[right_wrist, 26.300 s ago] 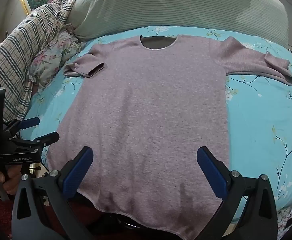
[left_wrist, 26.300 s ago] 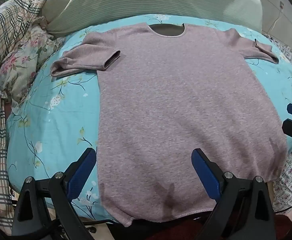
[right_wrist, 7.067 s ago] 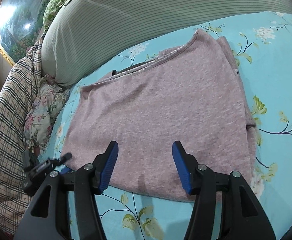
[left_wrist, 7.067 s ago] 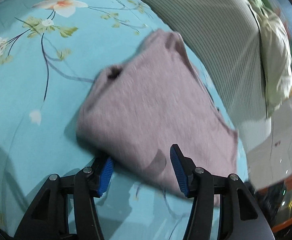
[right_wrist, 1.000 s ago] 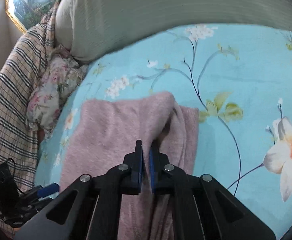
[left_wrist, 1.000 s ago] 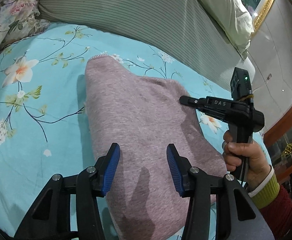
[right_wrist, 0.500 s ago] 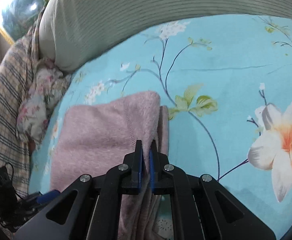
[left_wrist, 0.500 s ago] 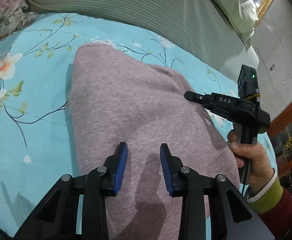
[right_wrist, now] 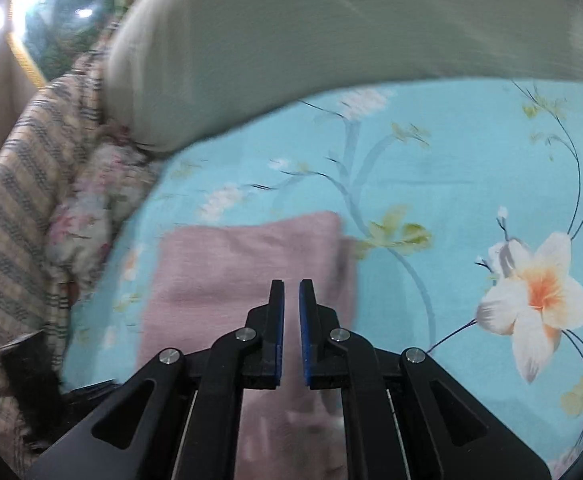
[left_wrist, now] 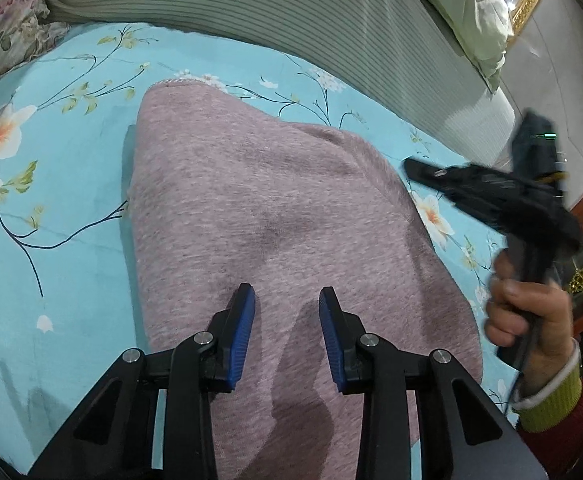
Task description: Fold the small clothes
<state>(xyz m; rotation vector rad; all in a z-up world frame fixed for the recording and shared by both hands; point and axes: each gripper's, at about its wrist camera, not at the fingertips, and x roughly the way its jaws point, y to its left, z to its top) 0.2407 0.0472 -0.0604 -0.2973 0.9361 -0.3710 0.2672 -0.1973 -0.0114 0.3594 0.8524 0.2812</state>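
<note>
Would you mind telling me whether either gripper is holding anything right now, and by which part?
Nothing is held. The left gripper is open above the folded mauve knit top; the right gripper is nearly shut on nothing, clear of it.

Mauve-pink heathered knit sweater (left_wrist: pixel 275 216). Turquoise bedsheet (left_wrist: pixel 59 240) printed with white-and-orange blossoms on dark thin branches. Grey-green finely striped bolster (left_wrist: pixel 311 28). Beige blanket (right_wrist: pixel 7 208) with dark plaid stripes. Black left gripper (left_wrist: pixel 287 320) and right gripper (right_wrist: pixel 290 320), blue pads. Red sleeve (left_wrist: pixel 563 432), yellow-green cuff.
</note>
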